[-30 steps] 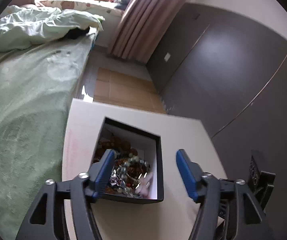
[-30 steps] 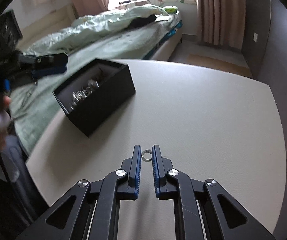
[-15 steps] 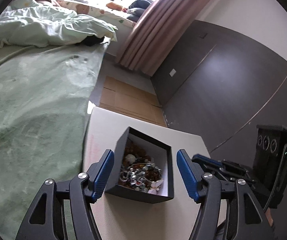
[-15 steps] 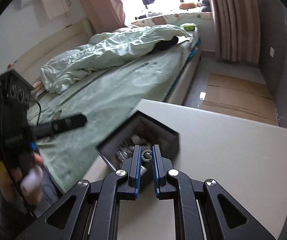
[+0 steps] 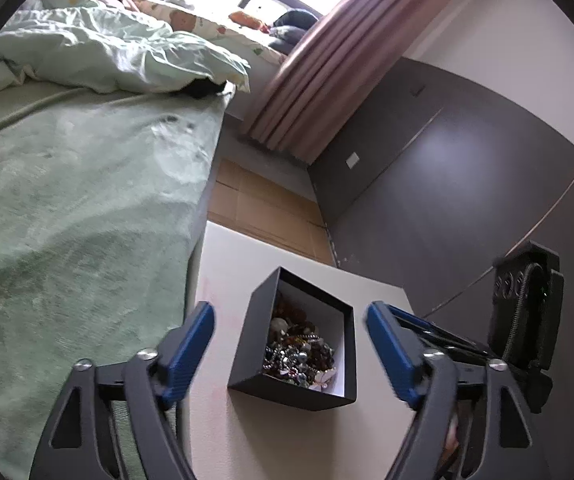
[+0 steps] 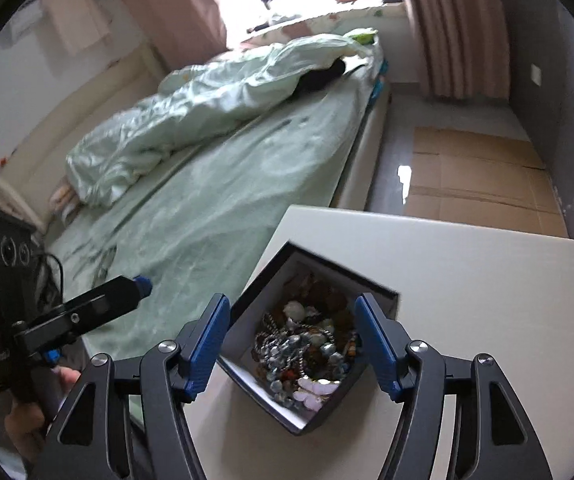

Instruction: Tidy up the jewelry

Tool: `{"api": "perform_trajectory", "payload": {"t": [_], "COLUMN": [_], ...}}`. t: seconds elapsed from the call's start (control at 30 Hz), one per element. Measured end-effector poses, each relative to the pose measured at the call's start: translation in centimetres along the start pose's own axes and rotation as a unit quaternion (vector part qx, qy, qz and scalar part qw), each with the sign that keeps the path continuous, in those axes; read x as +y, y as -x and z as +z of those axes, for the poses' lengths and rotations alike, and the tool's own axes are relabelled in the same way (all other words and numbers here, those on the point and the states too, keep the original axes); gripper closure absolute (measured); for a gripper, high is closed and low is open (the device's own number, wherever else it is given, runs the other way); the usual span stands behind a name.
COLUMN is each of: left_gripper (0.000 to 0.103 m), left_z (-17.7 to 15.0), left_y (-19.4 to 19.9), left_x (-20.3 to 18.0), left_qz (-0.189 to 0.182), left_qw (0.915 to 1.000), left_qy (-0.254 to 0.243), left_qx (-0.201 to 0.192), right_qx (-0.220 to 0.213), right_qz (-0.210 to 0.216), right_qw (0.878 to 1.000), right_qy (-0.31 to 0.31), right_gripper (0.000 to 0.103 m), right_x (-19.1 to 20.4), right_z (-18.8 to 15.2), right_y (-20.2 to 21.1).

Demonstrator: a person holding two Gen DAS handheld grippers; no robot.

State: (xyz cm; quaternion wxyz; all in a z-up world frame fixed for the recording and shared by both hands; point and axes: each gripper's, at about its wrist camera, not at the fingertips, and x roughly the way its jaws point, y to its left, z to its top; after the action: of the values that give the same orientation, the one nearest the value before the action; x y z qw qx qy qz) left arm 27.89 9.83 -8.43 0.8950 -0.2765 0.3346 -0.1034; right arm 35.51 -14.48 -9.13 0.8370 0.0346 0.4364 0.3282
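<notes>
Right wrist view, nearest first: the right gripper (image 6: 291, 338) hangs directly over the black box (image 6: 371, 386), its blue-padded fingers (image 6: 207, 344) spread wide with nothing between them, one finger on either side of the box's opening. Inside the white-lined box lies a tangled heap of jewelry (image 6: 307, 350) — silver beads, amber-brown pieces, and a pale pink flower-shaped piece toward the near corner. The ring cannot be picked out among the pile. That box sits on the pale surface (image 6: 487, 288), close to its edge on the bed side. To the left in this view the left gripper (image 6: 99, 306) is held in the person's hand (image 6: 27, 424), off to the side of the surface and over the bed. Left wrist view shows the left gripper (image 5: 289, 338) with its fingers (image 5: 189, 346) likewise spread wide and empty, the black box (image 5: 287, 394) framed between them but well ahead of the tips, and the jewelry (image 5: 299, 350) filling its near end. The right gripper (image 5: 439, 334) appears at the right edge, beside the box. Beyond the surface (image 5: 231, 264) are flattened cardboard (image 5: 263, 208) on the floor, the green-covered bed (image 5: 67, 200) with a crumpled duvet (image 5: 107, 56), a pink curtain (image 5: 319, 72), and a dark wardrobe (image 5: 467, 184) along the wall.
</notes>
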Motion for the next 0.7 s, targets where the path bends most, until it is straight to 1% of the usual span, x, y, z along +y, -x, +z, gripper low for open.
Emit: {"api": "perform_trajectory", "payload": {"t": [0.1, 0.17, 0.2, 0.23, 0.37, 0.4, 0.43, 0.47, 0.53, 0.7], "left_gripper": [0.016, 0.015, 0.015, 0.015, 0.015, 0.013, 0.011, 0.007, 0.003, 0.003], "left_z": [-0.1, -0.4, -0.7, -0.8, -1.8, -2.0, -2.2, -2.5, -3.0, -4.6], "left_y": [0.6, 0.8, 0.9, 1.0, 2.4, 2.8, 3.3, 4.0, 5.0, 7.6], "left_x": [-0.2, -0.4, -0.6, -0.8, -3.1, -3.6, -4.2, -4.9, -6.2, -9.5], "left_qz": [0.006, 0.011, 0.013, 0.012, 0.019, 0.02, 0.02, 0.02, 0.02, 0.029], "left_qw": [1.0, 0.9999, 0.9999, 0.9999, 0.9998, 0.9997, 0.9996, 0.9995, 0.9991, 0.9967], "left_qy": [-0.003, 0.001, 0.008, 0.009, -0.01, -0.014, -0.019, -0.026, -0.037, -0.075], "left_qx": [-0.004, -0.004, 0.001, 0.003, 0.004, 0.002, 0.001, -0.002, -0.008, -0.013], "right_qx": [-0.013, -0.024, -0.03, -0.037, -0.05, -0.052, -0.057, -0.062, -0.074, -0.103], "right_qz": [-0.007, -0.008, -0.012, -0.019, -0.027, -0.03, -0.038, -0.041, -0.043, -0.045], "right_qw": [1.0, 0.999, 0.998, 0.998, 0.996, 0.996, 0.995, 0.995, 0.993, 0.988], "right_qy": [-0.021, -0.037, -0.045, -0.05, -0.065, -0.067, -0.07, -0.073, -0.083, -0.102], "right_gripper": [0.037, 0.03, 0.02, 0.013, 0.01, 0.007, 0.002, 0.0, 0.0, 0.0], "right_x": [-0.8, -1.4, -1.6, -1.7, -1.8, -1.8, -1.7, -1.7, -1.7, -1.4], "right_z": [-0.5, -1.0, -1.4, -1.9, -3.2, -3.5, -3.9, -4.1, -4.9, -7.0], "right_y": [1.8, 3.3, 4.2, 5.1, 8.0, 8.6, 9.4, 10.0, 11.9, 16.1]}}
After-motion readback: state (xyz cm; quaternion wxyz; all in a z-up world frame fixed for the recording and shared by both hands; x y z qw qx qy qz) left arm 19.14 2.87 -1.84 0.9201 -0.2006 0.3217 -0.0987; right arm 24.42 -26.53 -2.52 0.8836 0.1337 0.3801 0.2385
